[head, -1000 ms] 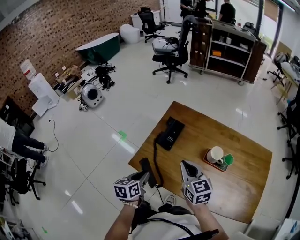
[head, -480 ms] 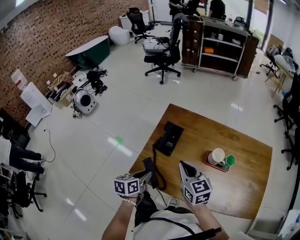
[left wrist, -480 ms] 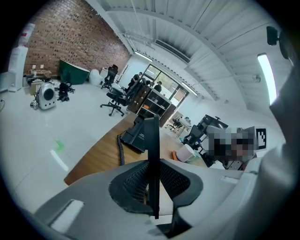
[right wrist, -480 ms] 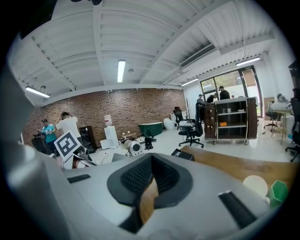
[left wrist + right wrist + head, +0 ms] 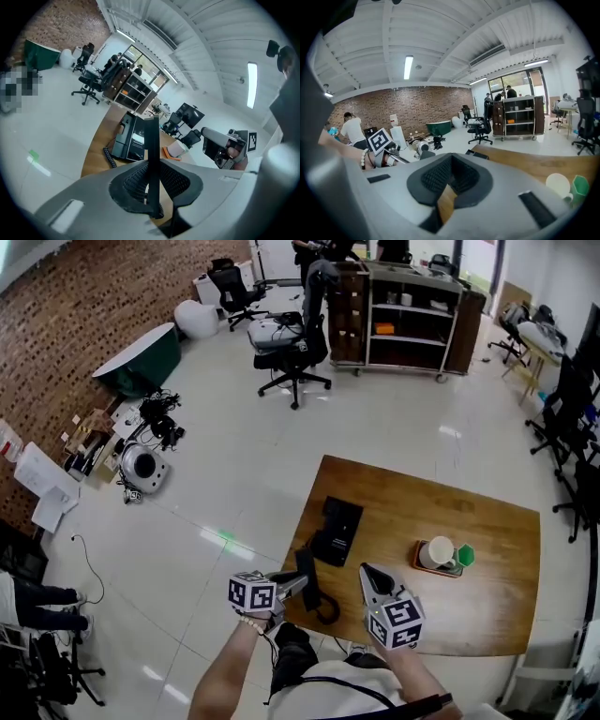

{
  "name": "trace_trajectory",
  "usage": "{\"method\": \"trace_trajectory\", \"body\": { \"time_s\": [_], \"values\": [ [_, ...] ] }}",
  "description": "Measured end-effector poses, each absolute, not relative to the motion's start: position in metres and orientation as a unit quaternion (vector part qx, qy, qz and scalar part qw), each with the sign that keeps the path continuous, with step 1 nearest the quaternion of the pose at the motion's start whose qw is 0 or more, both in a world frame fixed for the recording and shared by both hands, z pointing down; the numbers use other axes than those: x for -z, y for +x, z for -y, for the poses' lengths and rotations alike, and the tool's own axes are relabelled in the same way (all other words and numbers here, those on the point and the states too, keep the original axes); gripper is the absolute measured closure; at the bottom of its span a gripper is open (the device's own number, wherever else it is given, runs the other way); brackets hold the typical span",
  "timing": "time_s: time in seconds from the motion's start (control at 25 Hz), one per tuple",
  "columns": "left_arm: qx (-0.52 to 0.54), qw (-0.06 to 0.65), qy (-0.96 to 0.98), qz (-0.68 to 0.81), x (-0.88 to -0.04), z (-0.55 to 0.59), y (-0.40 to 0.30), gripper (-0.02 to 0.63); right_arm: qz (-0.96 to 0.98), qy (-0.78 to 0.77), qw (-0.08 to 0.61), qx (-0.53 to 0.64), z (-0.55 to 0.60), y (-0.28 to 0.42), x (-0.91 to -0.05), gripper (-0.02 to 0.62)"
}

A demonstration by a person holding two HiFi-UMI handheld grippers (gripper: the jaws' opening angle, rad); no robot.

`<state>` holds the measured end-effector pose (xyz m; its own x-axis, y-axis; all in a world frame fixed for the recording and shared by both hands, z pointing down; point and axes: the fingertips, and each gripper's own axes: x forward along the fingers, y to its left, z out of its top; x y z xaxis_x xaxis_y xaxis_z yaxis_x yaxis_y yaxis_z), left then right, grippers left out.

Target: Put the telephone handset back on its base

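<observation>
Well, the left gripper point(image 5: 151, 185) has its jaws pinched narrow on the handset point(image 5: 151, 145), which its own view shows edge-on as a thin dark upright bar. The head view adds what that hides. The handset sits at the near left edge of the table point(image 5: 487, 615), just short of the base point(image 5: 336, 529) and not on it. The cord point(image 5: 325, 609) loops below it. The right gripper point(image 5: 451, 176) shows its jaws together with nothing between them, only wood beneath. From above it hovers beside the handset, apart from it. A mug point(image 5: 435, 551) stands further right.
</observation>
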<state>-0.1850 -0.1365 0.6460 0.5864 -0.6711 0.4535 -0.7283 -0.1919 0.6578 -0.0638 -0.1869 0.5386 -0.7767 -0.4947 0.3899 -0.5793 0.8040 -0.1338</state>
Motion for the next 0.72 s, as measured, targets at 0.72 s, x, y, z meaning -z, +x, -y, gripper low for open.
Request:
{"method": "trace_trajectory", "body": {
  "time_s": [0.72],
  "values": [
    [-0.114, 0.468, 0.853, 0.202, -0.662, 0.246, -0.208, 0.540, 0.882, 0.408, 0.177, -0.154, 0.232, -0.113, -0.563, 0.592]
  ]
}}
